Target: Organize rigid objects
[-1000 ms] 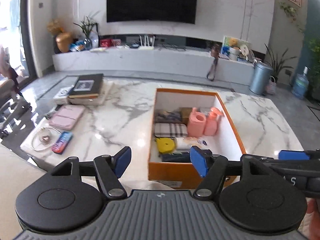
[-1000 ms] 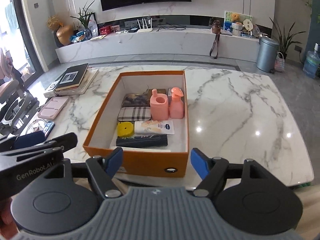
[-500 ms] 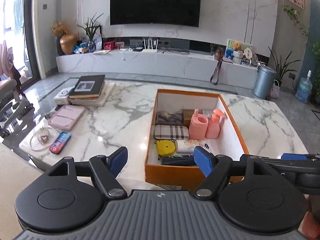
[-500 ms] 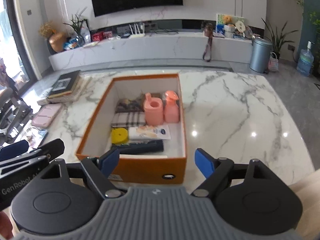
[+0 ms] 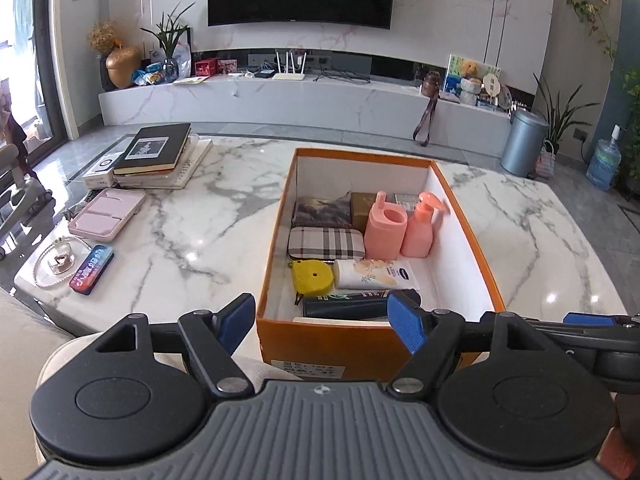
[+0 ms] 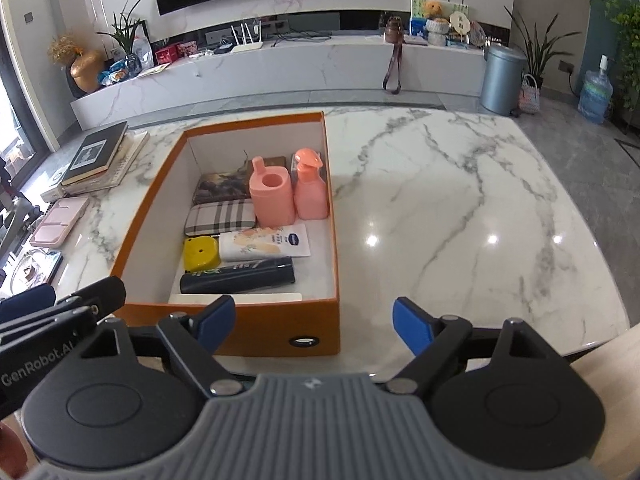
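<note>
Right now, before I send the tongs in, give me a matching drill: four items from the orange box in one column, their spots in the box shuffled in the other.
Items:
1. pink pump bottle
2. yellow tape measure
3. plaid case
4. dark tube

Spots:
A. lying across, nearest the tongs
B. upright by the right wall of the orange box
C. flat, just behind the tape measure
D. left of the white lotion tube

Pairs: 1-B, 2-D, 3-C, 4-A

- Right tongs (image 6: 314, 322) near the orange box (image 6: 256, 326), jaws opening, nothing between.
- Two pink bottles (image 6: 288, 192) upright inside, dark tube (image 6: 238, 277) lying flat.
- Marble tabletop (image 6: 460, 216) bare beside the box.
</note>
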A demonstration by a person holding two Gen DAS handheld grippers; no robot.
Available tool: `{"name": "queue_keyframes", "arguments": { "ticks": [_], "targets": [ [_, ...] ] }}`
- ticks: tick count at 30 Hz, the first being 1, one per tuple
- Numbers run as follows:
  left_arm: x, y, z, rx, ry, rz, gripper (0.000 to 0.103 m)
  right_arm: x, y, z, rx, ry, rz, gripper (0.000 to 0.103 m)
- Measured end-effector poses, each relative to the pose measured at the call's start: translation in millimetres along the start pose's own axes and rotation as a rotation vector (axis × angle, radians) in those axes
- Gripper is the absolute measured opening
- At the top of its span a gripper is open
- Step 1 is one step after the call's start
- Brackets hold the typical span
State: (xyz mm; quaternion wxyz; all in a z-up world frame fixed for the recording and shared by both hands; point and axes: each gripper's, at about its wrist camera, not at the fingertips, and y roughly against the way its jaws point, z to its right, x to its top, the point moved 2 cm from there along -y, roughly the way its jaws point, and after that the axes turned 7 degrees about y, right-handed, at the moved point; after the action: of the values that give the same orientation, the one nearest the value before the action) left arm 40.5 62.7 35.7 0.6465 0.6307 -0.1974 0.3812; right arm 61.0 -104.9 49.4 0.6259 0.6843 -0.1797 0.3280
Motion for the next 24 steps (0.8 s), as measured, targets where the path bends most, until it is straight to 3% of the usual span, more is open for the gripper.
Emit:
{"name": "queue_keyframes", "arguments": {
  "ticks": [24],
  "targets": [
    [-2.7, -6.2, 2.2, 0.027, -0.014, -0.026, 0.088, -3.0, -10.9, 10.5, 0.014, -0.041, -0.008, 0.086]
  ]
}}
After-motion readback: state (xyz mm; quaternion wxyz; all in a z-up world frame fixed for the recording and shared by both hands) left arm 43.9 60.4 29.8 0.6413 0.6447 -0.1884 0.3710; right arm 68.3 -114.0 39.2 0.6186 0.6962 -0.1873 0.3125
